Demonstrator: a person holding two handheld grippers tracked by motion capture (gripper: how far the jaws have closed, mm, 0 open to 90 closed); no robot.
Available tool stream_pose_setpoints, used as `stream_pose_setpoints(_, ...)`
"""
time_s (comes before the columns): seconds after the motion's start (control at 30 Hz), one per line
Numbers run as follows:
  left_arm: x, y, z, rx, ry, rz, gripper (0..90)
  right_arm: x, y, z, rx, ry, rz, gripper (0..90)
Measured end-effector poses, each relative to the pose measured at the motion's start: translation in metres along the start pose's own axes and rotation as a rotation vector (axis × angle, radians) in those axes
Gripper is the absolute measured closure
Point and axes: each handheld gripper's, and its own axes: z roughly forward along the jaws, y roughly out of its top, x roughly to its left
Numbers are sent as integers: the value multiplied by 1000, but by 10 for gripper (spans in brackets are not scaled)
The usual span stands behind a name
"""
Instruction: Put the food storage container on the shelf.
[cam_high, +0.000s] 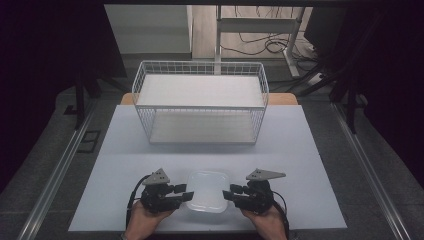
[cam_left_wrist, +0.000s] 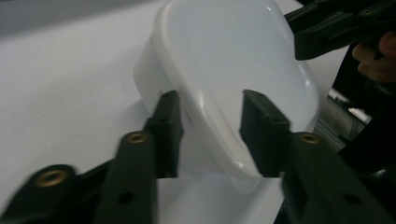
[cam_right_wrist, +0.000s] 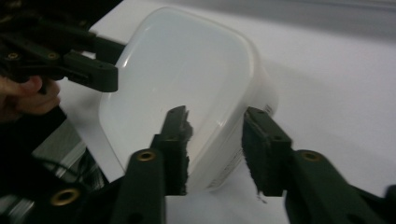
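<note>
A white plastic container with rounded corners rests on the table near its front edge, between my two grippers. My left gripper sits at its left side. In the left gripper view, one jaw lies against the container's outer wall and the other over its glossy top, with the rim between them. My right gripper meets the right side the same way, its jaws astride the container's edge. Whether any pad presses on the plastic I cannot make out.
A white wire rack with two shelves stands at the middle back of the table. Bare tabletop lies between it and the container. The person's hands come in from the front edge. Metal rails flank the table.
</note>
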Motion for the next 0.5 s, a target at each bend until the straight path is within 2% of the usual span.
stream_pose_setpoints(0.1,-2,-1,-1,-30,17,-8,730,-1,1,-7,-54,-20,19,748)
stream_pose_setpoints(0.13,-3,-1,1,-31,43,12,791,-2,2,-10,-72,-36,17,775)
stream_pose_setpoints(0.17,-3,0,3,-38,43,7,792,-2,2,-10,-74,-43,-10,778)
stream_pose_setpoints(0.2,-3,1,4,-38,42,0,793,-1,3,-10,-76,-73,-26,780)
stream_pose_setpoints(0.43,-1,7,4,-65,53,14,795,-1,9,-13,-118,-85,-55,780)
stream_pose_setpoints(0.5,1,13,3,-74,68,19,796,-2,13,-13,-124,-89,-66,780)
